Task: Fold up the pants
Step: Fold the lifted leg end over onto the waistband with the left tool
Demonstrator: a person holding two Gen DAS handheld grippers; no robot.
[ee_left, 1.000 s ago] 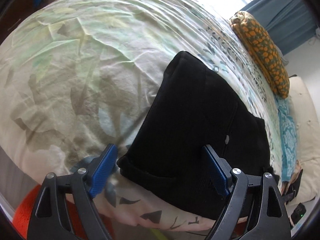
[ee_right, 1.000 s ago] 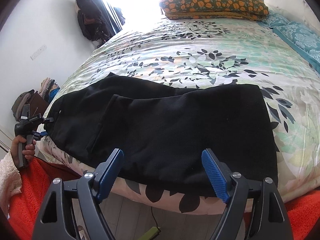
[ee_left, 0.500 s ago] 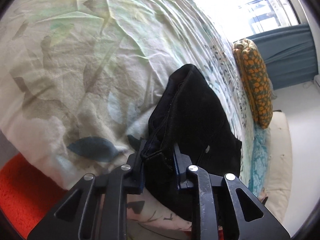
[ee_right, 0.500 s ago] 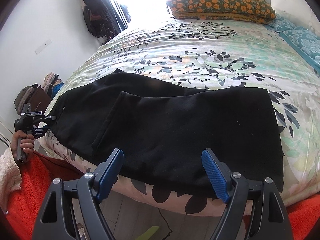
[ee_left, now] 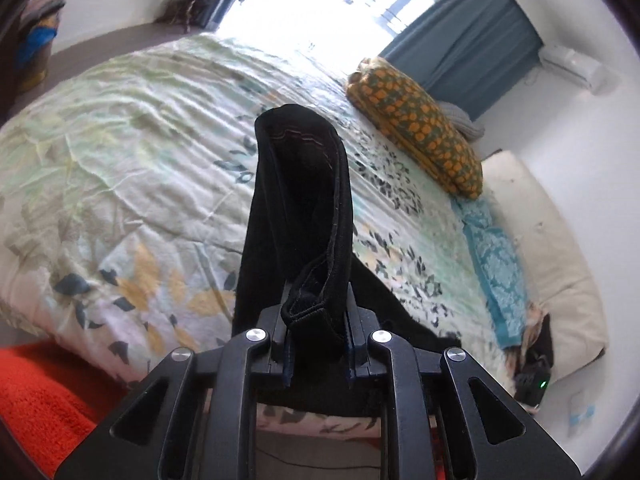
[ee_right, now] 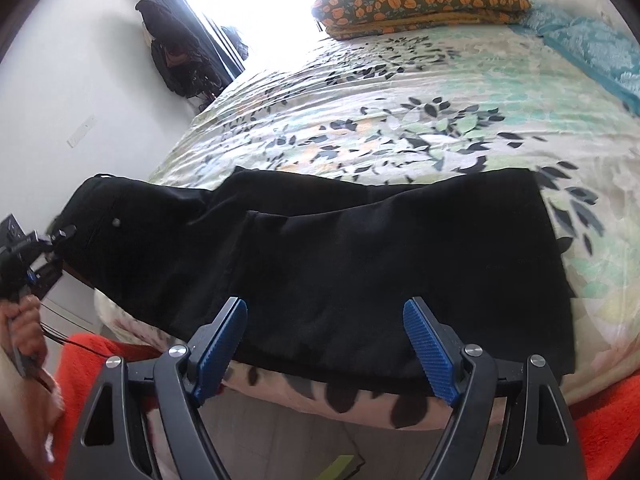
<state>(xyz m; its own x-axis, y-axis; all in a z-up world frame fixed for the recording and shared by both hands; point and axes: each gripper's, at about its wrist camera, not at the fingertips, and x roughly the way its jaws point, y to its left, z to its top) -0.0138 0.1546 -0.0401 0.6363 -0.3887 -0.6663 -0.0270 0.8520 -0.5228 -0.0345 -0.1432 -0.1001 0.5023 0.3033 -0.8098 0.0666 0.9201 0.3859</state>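
Observation:
Black pants (ee_right: 360, 256) lie folded lengthwise across the near edge of the bed, waist end at the left. My left gripper (ee_left: 316, 320) is shut on the waistband, and the lifted end of the pants (ee_left: 304, 184) stands up in front of its camera. The right wrist view shows the same left gripper (ee_right: 52, 240) at the far left, raising that corner off the bed. My right gripper (ee_right: 326, 320) stands open just above the near edge of the leg end, with nothing pinched between its blue pads (ee_right: 428, 344).
The bed has a leaf-patterned cover (ee_right: 400, 92). An orange patterned pillow (ee_right: 420, 0) lies at its head beside a teal cloth (ee_left: 496, 260) and a white pillow (ee_left: 540, 240). An orange-red rug (ee_left: 48, 392) covers the floor. A hand (ee_right: 24, 320) holds the left gripper.
My left gripper closed on the pants' waistband, then rose and carried that end up off the bed. The right gripper stayed open and nearly still.

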